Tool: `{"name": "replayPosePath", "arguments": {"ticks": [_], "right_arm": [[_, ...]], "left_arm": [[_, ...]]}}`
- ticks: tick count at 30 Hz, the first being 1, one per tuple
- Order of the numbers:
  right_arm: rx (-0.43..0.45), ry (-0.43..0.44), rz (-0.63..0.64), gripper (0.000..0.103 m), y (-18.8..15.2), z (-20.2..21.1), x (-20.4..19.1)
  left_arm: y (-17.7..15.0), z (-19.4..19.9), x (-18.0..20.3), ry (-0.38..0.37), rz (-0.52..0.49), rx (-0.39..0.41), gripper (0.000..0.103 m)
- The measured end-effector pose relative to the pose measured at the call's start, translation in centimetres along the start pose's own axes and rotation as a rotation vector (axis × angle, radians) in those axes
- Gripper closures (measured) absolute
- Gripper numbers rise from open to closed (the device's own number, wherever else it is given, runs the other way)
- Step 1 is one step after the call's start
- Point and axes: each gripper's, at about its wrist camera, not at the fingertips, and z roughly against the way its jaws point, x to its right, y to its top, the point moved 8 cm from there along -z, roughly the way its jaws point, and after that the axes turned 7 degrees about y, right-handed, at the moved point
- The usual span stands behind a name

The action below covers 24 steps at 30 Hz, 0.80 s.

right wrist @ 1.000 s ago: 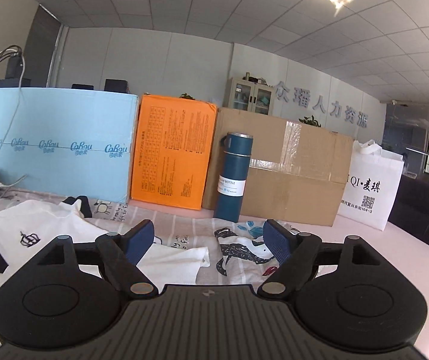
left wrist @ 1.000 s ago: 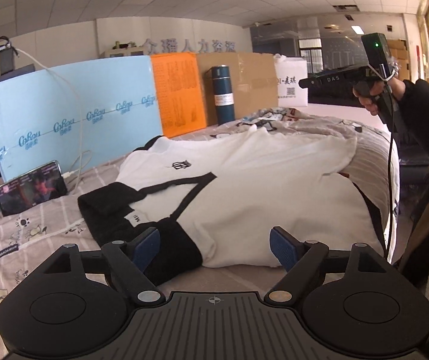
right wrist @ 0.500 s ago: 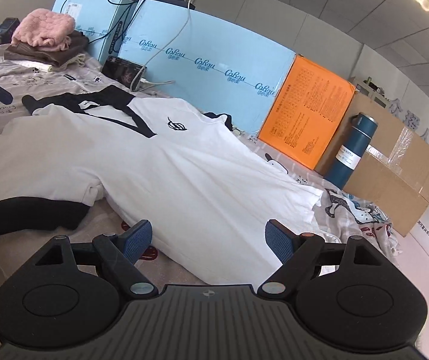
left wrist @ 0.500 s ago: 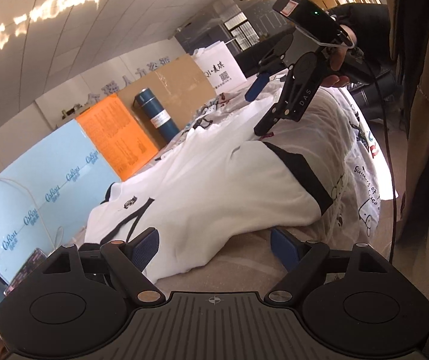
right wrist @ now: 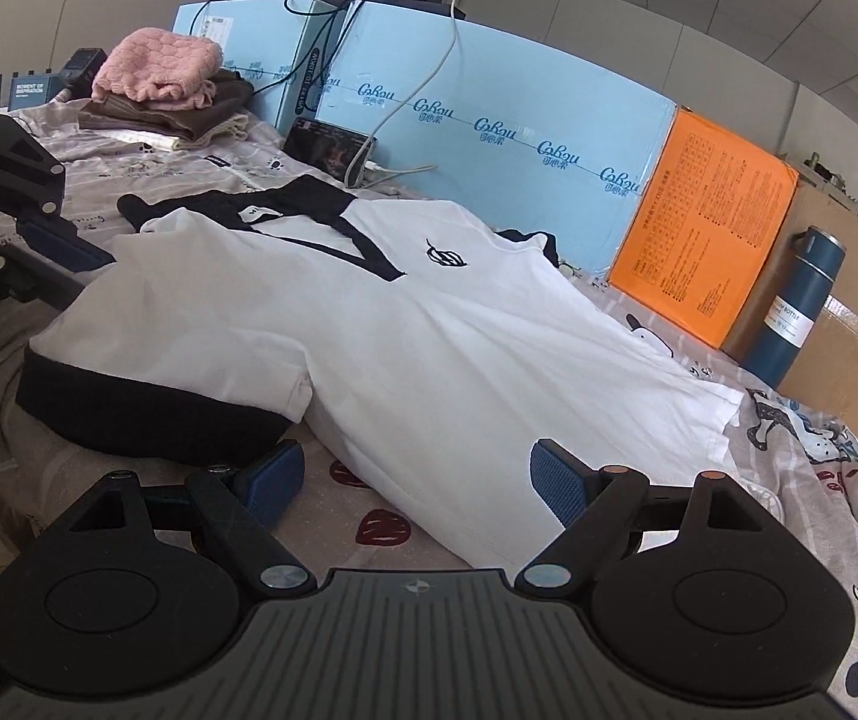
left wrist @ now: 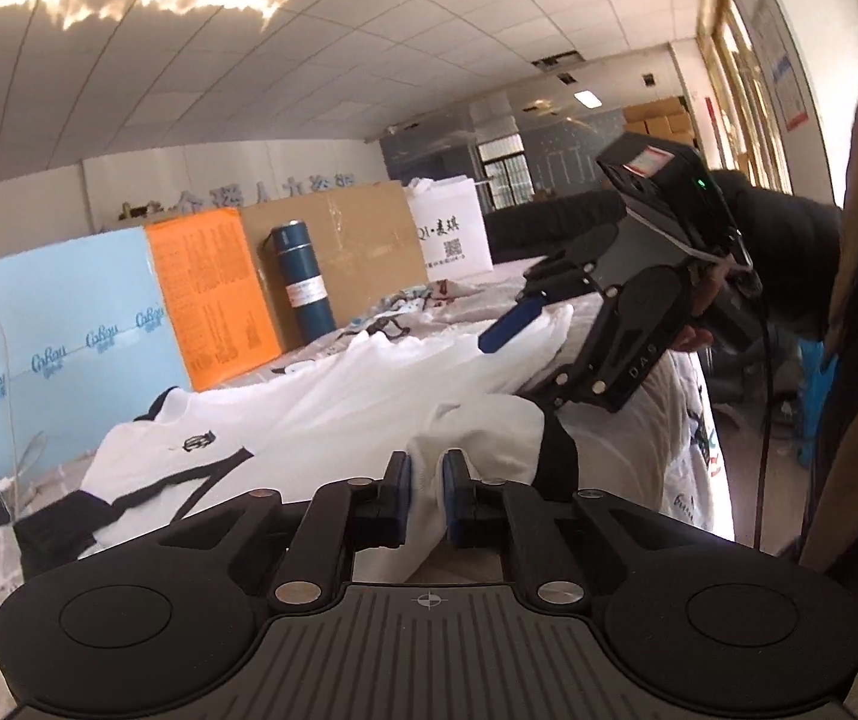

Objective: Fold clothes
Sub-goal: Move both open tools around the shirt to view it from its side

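Left wrist view: left gripper (left wrist: 426,483) closing, pads pinching white T-shirt (left wrist: 477,438) fold at lower centre; right gripper (right wrist: 411,480) gapes wide, holding nothing.

left wrist: bed (left wrist: 690,414) being viewed low, along the fingers, toward the boxes, close to the white T-shirt (left wrist: 369,408) | right wrist: being aimed down across it from the side | shared: T-shirt (right wrist: 429,330), blue bottle (right wrist: 795,306)
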Motion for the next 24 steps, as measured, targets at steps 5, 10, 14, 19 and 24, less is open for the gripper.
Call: {"name": "replayPosePath", "arguments": {"ticks": [5, 10, 14, 19, 24], "right_arm": [[0.021, 0.081, 0.01, 0.021, 0.4, 0.9, -1.2], [0.033, 0.158, 0.107, 0.021, 1.6, 0.6, -4.2], [0.006, 0.114, 0.187, 0.021, 1.7, -0.4, -4.3], [0.008, 0.081, 0.178, 0.021, 1.9, -1.2, -3.0], [0.124, 0.149, 0.21, 0.025, 3.9, -2.2, -4.7]], "left_arm": [[0.8, -1.4, -4.3, 0.045, 0.314, -0.033, 0.093], [0.6, -2.9, -5.8, 0.053, 0.422, -0.105, 0.092], [0.0, -3.4, -7.1, 0.103, 0.464, -0.152, 0.092], [-0.9, -4.3, -8.1, 0.147, 0.503, -0.202, 0.092], [-0.9, -4.1, -8.0, 0.141, 0.472, -0.197, 0.083]]}}
